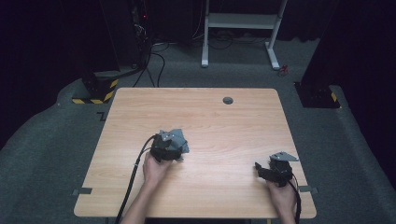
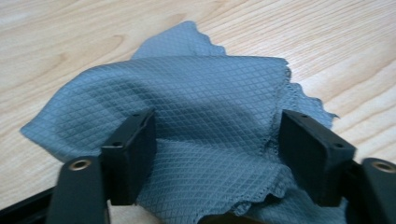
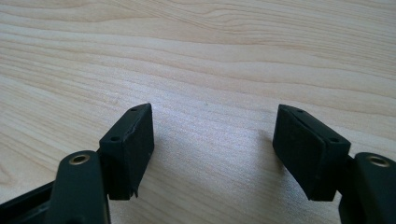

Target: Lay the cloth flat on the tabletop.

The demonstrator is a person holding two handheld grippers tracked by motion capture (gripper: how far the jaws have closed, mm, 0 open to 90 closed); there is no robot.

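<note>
The wooden bench (image 1: 215,116) takes up the middle of the high view, its light grain running left to right, with a small dark round grommet (image 1: 228,100) near its upper edge.

A grey quilted cloth (image 2: 201,98) lies rumpled on the bench, slightly left of centre in the high view. In the left gripper view it spreads across most of the frame, one corner pointing to the upper middle and a scalloped hem curling along the lower right.

The left tongs (image 2: 217,149) stand over that cloth. Their 2 black jaws are spread wide, one at the lower left and one at the lower right of the left gripper view, with cloth lying between them. The pads do not pinch it; whether the jaw tips rest on the fabric I cannot tell. In the high view these tongs sit at the cloth's lower left edge, a hand behind them.

The right tongs (image 3: 212,149) are spread just as wide, with bare wood between the jaws and nothing held. In the high view they sit at the lower right of the bench, well apart from the cloth.
</note>
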